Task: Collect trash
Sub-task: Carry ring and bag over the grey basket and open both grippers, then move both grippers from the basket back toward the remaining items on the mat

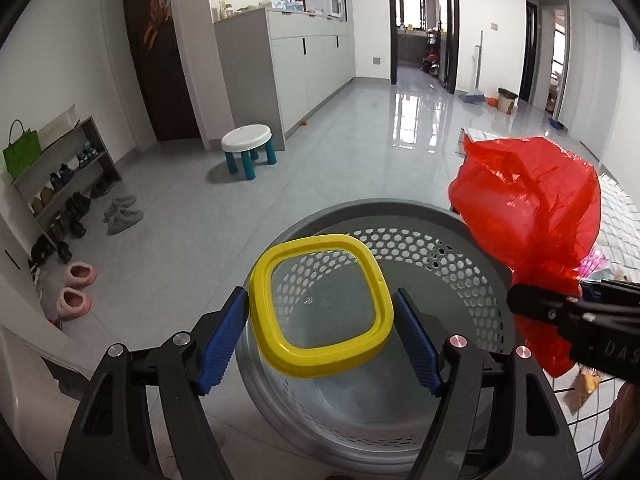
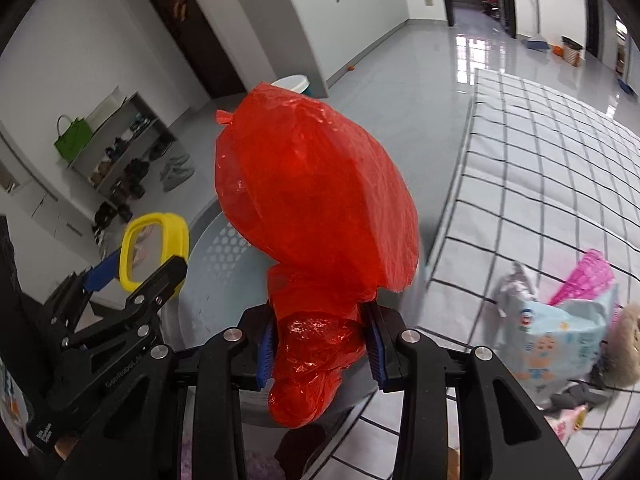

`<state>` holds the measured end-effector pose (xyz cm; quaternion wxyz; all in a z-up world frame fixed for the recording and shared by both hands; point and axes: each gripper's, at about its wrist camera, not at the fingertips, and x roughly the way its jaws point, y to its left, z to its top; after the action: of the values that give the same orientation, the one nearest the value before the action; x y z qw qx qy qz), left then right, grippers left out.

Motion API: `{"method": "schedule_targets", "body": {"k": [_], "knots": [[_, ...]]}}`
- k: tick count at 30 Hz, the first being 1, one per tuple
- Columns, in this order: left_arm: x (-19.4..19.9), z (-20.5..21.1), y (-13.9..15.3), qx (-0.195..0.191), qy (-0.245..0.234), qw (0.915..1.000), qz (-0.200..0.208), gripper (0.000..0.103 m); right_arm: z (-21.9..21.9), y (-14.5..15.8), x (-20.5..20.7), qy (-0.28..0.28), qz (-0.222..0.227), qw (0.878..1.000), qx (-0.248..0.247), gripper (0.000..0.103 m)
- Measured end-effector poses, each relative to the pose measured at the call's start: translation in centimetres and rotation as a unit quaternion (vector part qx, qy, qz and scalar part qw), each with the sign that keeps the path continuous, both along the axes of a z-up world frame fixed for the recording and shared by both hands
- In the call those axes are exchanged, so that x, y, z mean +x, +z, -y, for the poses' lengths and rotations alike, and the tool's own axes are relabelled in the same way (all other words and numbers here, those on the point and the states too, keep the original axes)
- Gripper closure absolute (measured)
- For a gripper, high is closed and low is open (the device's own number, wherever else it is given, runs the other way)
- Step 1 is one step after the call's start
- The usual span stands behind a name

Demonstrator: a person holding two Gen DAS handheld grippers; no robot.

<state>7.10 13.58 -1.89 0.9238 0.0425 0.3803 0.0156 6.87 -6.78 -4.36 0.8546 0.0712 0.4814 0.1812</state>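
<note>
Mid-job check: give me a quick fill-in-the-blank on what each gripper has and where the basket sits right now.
The left gripper holds a clear lid with a ____ rim.
The right gripper is shut on a crumpled ____ plastic bag.
The grey basket below the lid has walls pierced with round ____.
In the right wrist view, the checked cloth lies to the ____ of the bag.

Missing words: yellow; red; holes; right

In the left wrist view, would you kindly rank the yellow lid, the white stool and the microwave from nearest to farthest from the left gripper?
1. Yellow lid, between the left gripper fingers.
2. White stool, on the floor, ahead-left.
3. Microwave, on the far counter.
</note>
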Motion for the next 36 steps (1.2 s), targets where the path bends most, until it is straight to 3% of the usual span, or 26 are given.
{"method": "schedule_targets", "body": {"k": [7,8,9,11,26,36], "knots": [[-0.1,-0.5,0.2,-0.014,0.006,0.9999,0.003,0.029,-0.8,-0.5,0.7,0.015,-0.002,1.0,-0.007,0.064],[0.0,-0.5,0.1,-0.014,0.005,0.9999,0.0,0.027,-1.0,-0.4,0.8,0.015,0.0,1.0,-0.004,0.055],[0.0,-0.3,0.1,-0.013,0.006,0.9999,-0.002,0.025,-0.8,-0.1,1.1,0.012,0.004,1.0,0.001,0.038],[0.0,-0.3,0.1,-0.01,0.006,0.9999,-0.003,0.017,-0.8,0.3,1.1,0.001,0.016,1.0,0.011,0.031],[-0.2,-0.5,0.3,-0.012,0.016,0.9998,0.001,0.007,-0.4,0.4,0.7,-0.014,0.027,1.0,0.002,0.031],[0.0,-0.4,0.3,-0.013,0.019,0.9997,-0.001,0.006,-0.4,0.5,0.2,-0.016,0.035,0.999,-0.007,0.031]]}}
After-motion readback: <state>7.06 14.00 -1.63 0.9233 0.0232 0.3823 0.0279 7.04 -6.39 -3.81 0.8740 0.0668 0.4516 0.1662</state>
